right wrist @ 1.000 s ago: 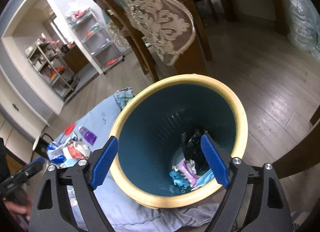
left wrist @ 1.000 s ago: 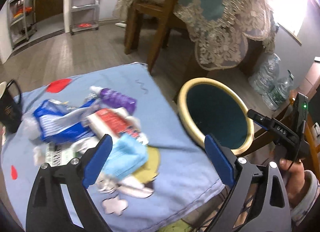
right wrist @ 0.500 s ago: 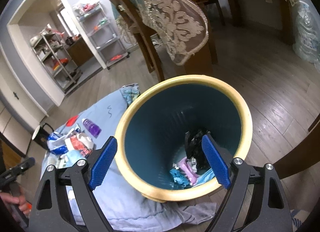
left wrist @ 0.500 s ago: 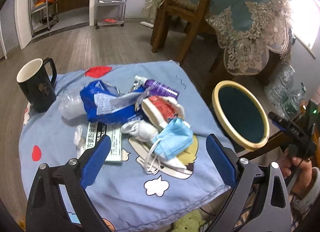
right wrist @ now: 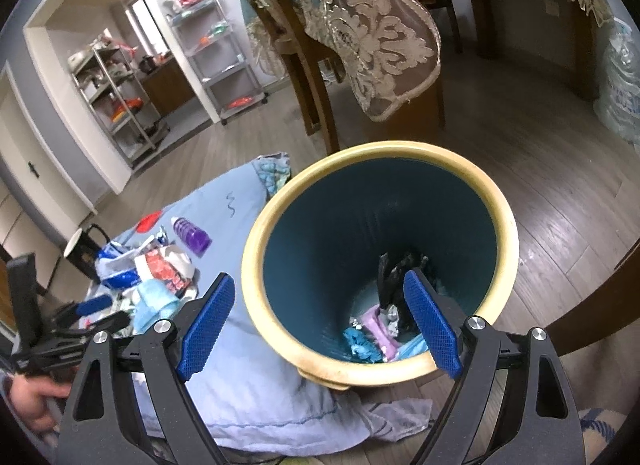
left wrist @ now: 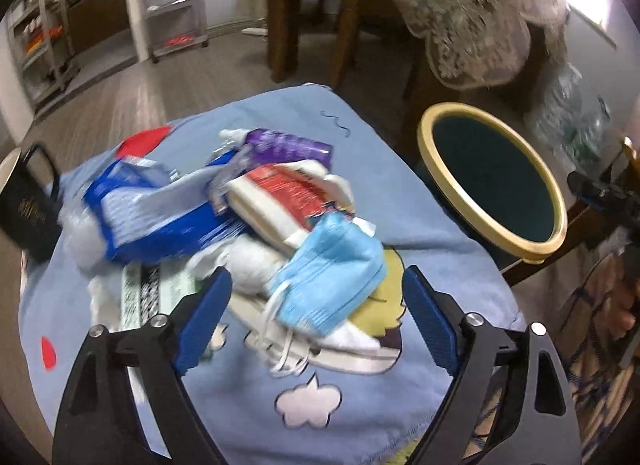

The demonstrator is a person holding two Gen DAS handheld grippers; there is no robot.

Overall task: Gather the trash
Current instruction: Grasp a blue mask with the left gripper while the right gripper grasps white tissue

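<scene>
Beside the bin [left wrist: 491,181], left tongs [left wrist: 316,301] closing, nothing yet gripped, over a soft, light blue face mask [left wrist: 332,277], best pinched mid-fold; right tongs [right wrist: 318,321] wide, empty.

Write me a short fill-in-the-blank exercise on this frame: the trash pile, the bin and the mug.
1. The blue face mask lies on the side of the trash pile nearest the left claw, whose jaws are closing with nothing yet gripped; the cloth beneath it is light ____.
2. The bin has a cream rim and a dark ____ inside.
3. The black mug stands at the cloth's ____ edge in the left wrist view.
4. The right claw hangs over the ____.

Missing words: blue; teal; left; bin
</scene>
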